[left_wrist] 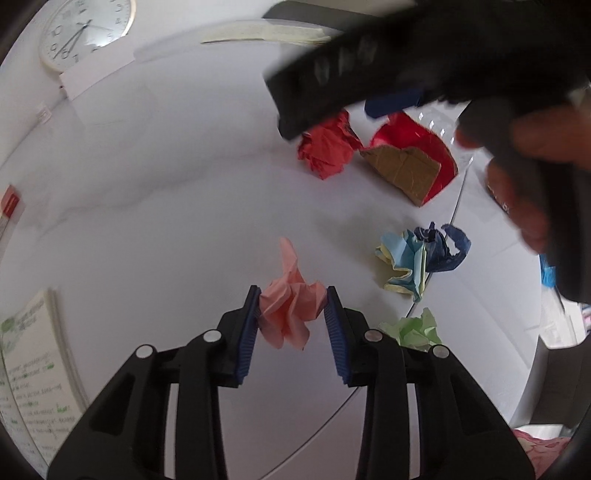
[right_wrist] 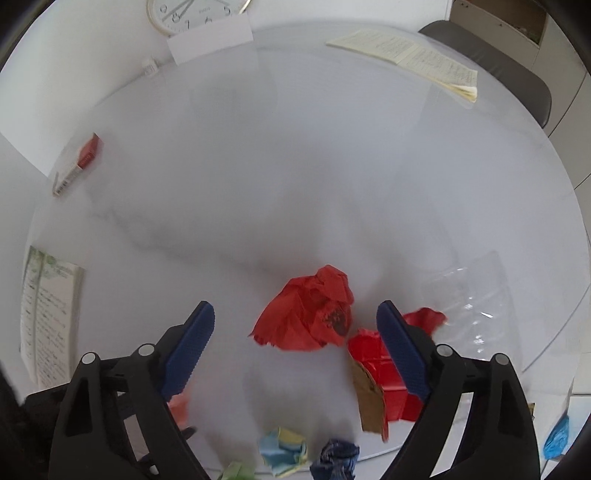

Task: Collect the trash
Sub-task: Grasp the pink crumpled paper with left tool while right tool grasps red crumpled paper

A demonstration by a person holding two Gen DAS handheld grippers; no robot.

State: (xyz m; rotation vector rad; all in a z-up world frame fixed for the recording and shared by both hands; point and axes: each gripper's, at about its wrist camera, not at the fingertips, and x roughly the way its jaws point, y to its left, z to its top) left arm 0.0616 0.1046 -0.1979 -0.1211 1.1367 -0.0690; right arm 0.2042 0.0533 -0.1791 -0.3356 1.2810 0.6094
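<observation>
My left gripper (left_wrist: pixel 291 299) is shut on a crumpled pink paper (left_wrist: pixel 290 308), held between its blue pads above the white table (left_wrist: pixel 166 221). My right gripper (right_wrist: pixel 295 317) is open above a crumpled red paper (right_wrist: pixel 310 314), which lies between its fingers; this gripper shows blurred in the left wrist view (left_wrist: pixel 388 99). A torn red box with brown cardboard (right_wrist: pixel 376 373) lies right of the red paper. A light blue and yellow wad (left_wrist: pixel 402 262), a dark blue wad (left_wrist: pixel 443 247) and a green wad (left_wrist: pixel 413 328) lie near the table's front edge.
A wall clock (right_wrist: pixel 195 13) leans at the back. An open booklet (right_wrist: pixel 410 55) lies at the far right, a red-and-white box (right_wrist: pixel 79 162) at the left, a printed sheet (right_wrist: pixel 46 314) at the near left, and clear plastic wrap (right_wrist: pixel 476 295) at the right.
</observation>
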